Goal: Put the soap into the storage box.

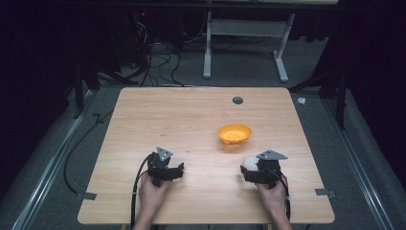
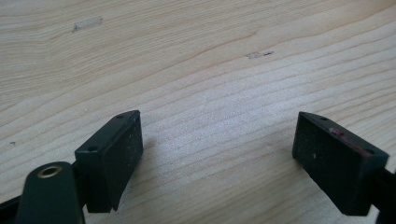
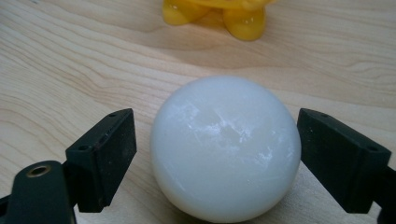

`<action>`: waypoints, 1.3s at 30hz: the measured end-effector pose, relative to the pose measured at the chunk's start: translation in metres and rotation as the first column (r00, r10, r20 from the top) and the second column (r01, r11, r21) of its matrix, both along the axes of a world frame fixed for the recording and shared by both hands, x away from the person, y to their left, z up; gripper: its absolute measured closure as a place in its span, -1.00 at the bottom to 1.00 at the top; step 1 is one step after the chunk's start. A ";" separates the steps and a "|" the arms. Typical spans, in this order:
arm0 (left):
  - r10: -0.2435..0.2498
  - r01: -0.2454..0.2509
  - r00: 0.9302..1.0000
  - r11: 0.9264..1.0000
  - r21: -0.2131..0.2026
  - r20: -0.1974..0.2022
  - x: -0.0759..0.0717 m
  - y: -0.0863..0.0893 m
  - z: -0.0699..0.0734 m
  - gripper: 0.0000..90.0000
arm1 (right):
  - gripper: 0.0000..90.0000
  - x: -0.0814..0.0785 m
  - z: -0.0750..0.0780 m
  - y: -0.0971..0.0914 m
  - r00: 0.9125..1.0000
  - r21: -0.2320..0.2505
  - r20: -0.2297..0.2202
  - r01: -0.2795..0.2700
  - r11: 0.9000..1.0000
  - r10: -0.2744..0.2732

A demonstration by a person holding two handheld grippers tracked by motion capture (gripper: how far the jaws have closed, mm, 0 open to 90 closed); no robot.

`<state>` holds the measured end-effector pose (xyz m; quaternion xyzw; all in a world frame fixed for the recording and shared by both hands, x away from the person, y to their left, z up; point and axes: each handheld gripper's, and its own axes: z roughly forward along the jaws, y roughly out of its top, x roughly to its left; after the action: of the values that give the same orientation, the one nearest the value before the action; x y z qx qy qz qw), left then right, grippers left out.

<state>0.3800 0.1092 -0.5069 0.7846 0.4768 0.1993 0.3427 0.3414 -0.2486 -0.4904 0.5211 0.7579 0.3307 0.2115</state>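
The white ball (image 3: pixel 225 148) sits on the bench (image 1: pixel 143 120), on the near side of the yellow bowl (image 1: pixel 234 133). The right claw (image 3: pixel 217 158) straddles it, jaws wide, a slight gap either side: not yet gripped. Grasping and probably carrying to the bowl remain. The left claw (image 2: pixel 217 161) rests wide and empty, well left of the bowl.

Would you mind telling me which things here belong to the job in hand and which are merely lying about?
In the job:
- white ball, on the table between the open right claw jaws
- orange bowl, just beyond it

Lying about:
- left claw, open over bare wood
- grey round plug in the table
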 end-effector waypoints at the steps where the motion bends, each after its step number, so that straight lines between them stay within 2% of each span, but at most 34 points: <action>1: 0.000 0.000 1.000 1.000 0.000 0.000 0.000 0.000 0.000 -0.63 | -0.68 0.002 -0.002 0.000 1.000 -0.001 -0.009 0.001 1.000 -0.001; 6: 0.000 0.000 1.000 1.000 0.000 0.000 0.000 0.000 0.000 -0.63 | -0.66 0.006 -0.008 0.002 0.999 -0.023 -0.040 0.015 1.000 -0.016; 12: 0.000 0.000 1.000 1.000 0.000 0.000 0.000 0.000 0.000 -0.63 | -0.52 0.006 -0.009 0.006 0.999 -0.055 -0.033 0.005 0.998 -0.007; 14: 0.000 0.000 1.000 1.000 0.000 0.000 0.000 0.000 0.000 -0.63 | -0.47 0.006 -0.009 0.005 0.999 -0.053 -0.029 0.012 0.999 -0.013; 31: 0.000 0.000 1.000 1.000 0.000 0.000 0.000 0.000 0.000 -0.63 | -0.46 0.005 -0.007 0.004 0.999 -0.028 -0.041 0.010 1.000 -0.011; 39: 0.000 0.000 1.000 1.000 0.000 0.000 0.000 0.000 0.000 -0.63 | -0.46 0.001 -0.001 0.002 1.000 0.001 -0.023 0.002 1.000 -0.002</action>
<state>0.3801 0.1092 -0.5069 0.7847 0.4767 0.1992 0.3426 0.3426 -0.2469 -0.4909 0.5258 0.7596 0.3246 0.2029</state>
